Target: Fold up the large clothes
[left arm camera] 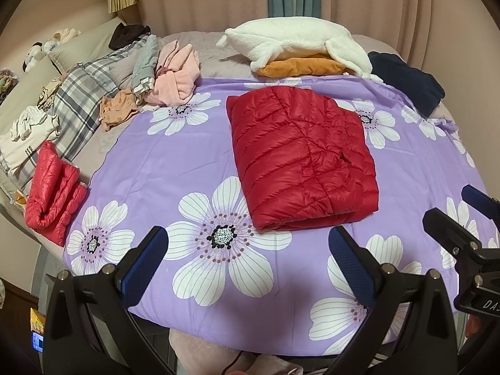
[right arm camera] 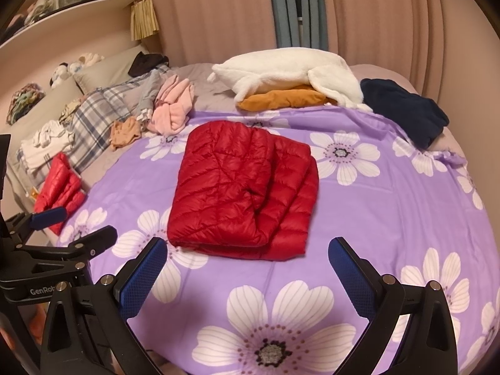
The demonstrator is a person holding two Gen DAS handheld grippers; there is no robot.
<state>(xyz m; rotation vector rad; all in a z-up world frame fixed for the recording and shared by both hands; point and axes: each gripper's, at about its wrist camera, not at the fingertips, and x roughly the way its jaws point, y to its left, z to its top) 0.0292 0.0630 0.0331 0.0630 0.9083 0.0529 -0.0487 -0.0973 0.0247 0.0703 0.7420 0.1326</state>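
A red quilted puffer jacket lies folded into a thick rectangle on the purple flowered bedspread. My left gripper hangs open above the near edge of the spread, short of the jacket, with nothing between its blue pads. In the right wrist view, my right gripper is also open and empty, its fingers flanking the jacket's near edge without touching it. Each gripper shows at the edge of the other's view.
A second folded red puffer lies at the left bed edge. Along the far side sit a white fleece on an orange garment, a navy garment, a pink one and plaid bedding.
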